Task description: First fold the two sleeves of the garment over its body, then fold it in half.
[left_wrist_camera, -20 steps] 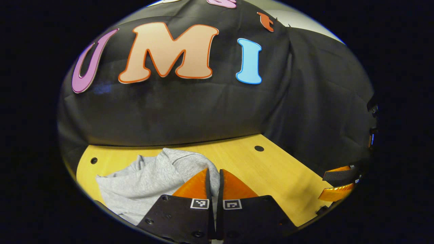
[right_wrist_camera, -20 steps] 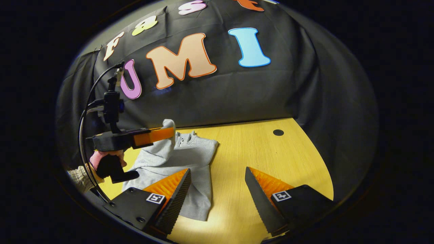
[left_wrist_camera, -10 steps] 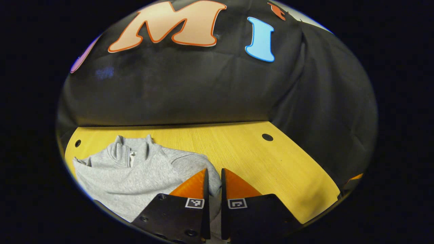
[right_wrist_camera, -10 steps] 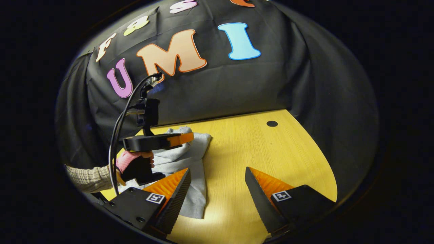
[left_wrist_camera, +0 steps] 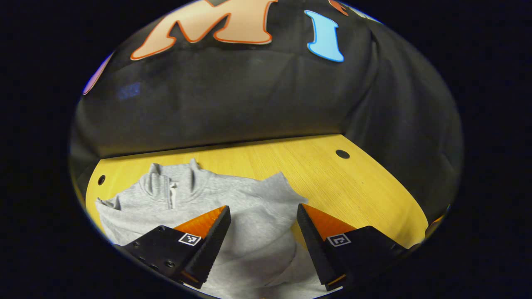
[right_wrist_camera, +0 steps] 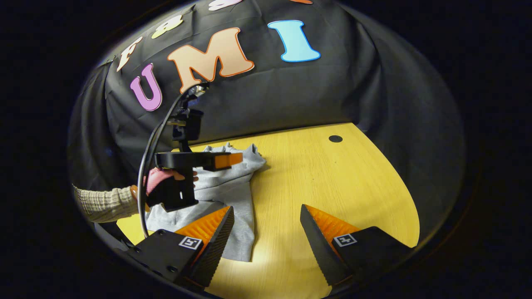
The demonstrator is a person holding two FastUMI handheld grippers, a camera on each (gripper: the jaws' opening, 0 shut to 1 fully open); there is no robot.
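Observation:
A grey zip-neck garment [left_wrist_camera: 195, 195] lies on the yellow table [left_wrist_camera: 341, 182], collar toward the black wall. My left gripper [left_wrist_camera: 262, 207] hovers open just above its body, with nothing between the fingers. In the right gripper view the same garment [right_wrist_camera: 232, 195] lies at the left of the table [right_wrist_camera: 332, 182], and the left gripper [right_wrist_camera: 235, 160] hangs over it in a gloved hand [right_wrist_camera: 160, 178]. Right of the garment's near edge, my right gripper [right_wrist_camera: 267, 207] stands open over bare wood with its left finger [right_wrist_camera: 212, 232] above the hem.
The black cloth wall closes the table at the back and on the right. Small round holes [left_wrist_camera: 342, 154] [right_wrist_camera: 335, 138] mark the far right of the tabletop, and another hole [left_wrist_camera: 101, 180] lies at the far left. A cable [right_wrist_camera: 153, 141] arcs up from the left gripper.
My left gripper, shut on a fold of grey cloth before, has opened and let it go. The cloth now lies spread over the garment's body. The right gripper stays open.

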